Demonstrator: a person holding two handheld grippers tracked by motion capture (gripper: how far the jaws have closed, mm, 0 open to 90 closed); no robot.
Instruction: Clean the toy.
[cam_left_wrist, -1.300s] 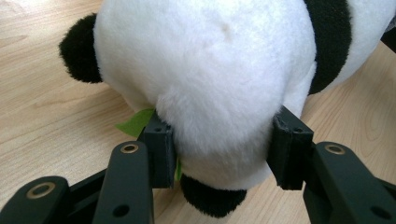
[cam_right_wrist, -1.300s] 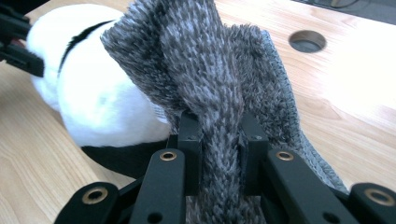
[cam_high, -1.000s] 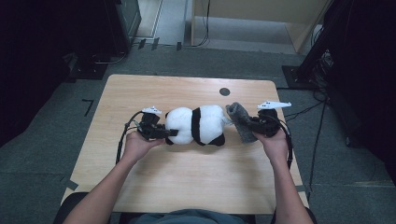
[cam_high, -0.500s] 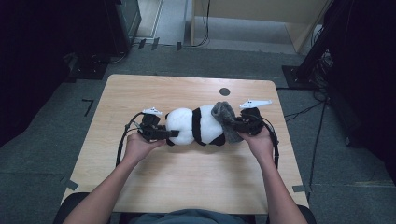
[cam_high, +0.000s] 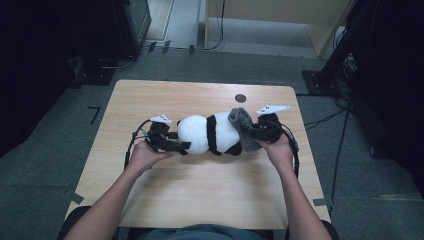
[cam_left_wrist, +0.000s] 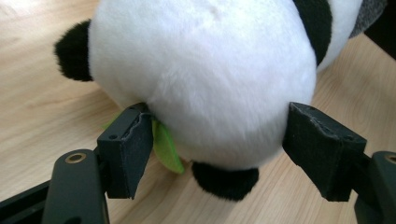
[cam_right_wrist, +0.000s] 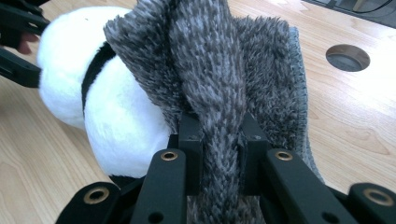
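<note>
In the high view, the plush panda (cam_high: 207, 135) is lying on the wooden counter (cam_high: 200, 195) with its long axis running left to right, between the left tongs (cam_high: 181, 146) and the right tongs (cam_high: 248, 134), the right ones pressing a grey fuzzy cloth (cam_high: 242, 125) against its far end.

In the left gripper view, the left tongs (cam_left_wrist: 219, 149) have just been opening; their jaws are straddling the panda's white rump (cam_left_wrist: 205, 84), the pads no longer pinching.

In the right gripper view, the right tongs (cam_right_wrist: 219, 154) are clamping a fold of the cloth (cam_right_wrist: 210, 79), draped over the panda (cam_right_wrist: 107, 116) directly ahead.
</note>
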